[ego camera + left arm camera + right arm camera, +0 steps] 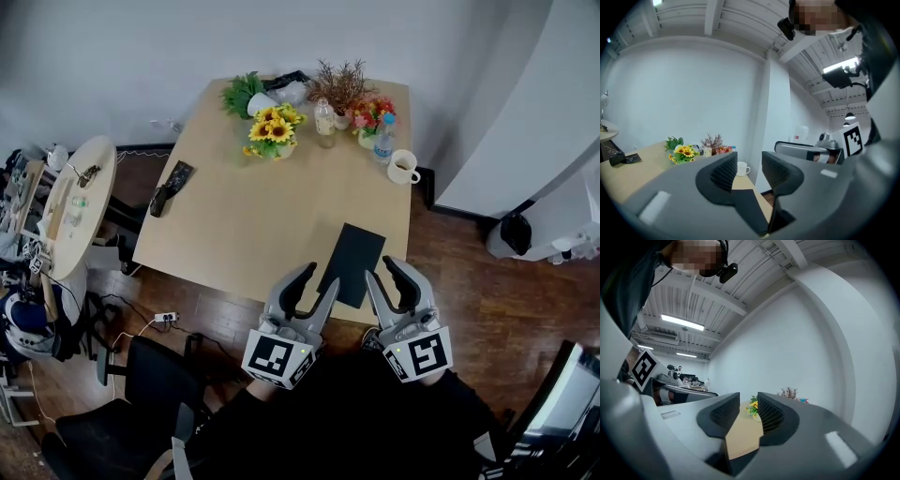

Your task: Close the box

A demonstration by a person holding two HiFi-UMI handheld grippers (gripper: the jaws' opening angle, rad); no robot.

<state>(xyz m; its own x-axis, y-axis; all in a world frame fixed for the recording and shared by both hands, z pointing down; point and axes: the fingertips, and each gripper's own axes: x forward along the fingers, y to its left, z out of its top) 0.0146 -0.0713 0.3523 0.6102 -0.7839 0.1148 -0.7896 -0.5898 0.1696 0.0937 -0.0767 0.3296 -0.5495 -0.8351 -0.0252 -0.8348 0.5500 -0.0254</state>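
Found a flat dark box [352, 262] on the desk [234, 225], lying slightly askew with its near end at or close to the near edge. Seen in the head view as one thin slab with no raised lid or flap; cannot tell from that whether already shut or merely lying flat. Noted the left gripper [321, 277] just beside the box's near left corner and the right gripper [381, 270] just beside its near right corner, both low at the desk edge and pointing away from the person. Checked the left gripper view: found the jaws parted by a moderate gap with nothing clamped, and beyond the gap a dark wedge, probably the box, then bare desk and a cup [404, 167] farther off. Checked the right gripper view: found the jaws likewise apart, with nothing between them but desk top and, in the distance, sunflowers [275, 129]. Recorded no visible contact with the box by either gripper. Judged the closing as not visibly under way: no hold taken, no lid seen part-way down. Judged as remaining, if in fact open: bringing the jaws to the lid, folding or pressing it down, confirming it seated. Noted sunflowers and cup at the far end, well apart from the box.
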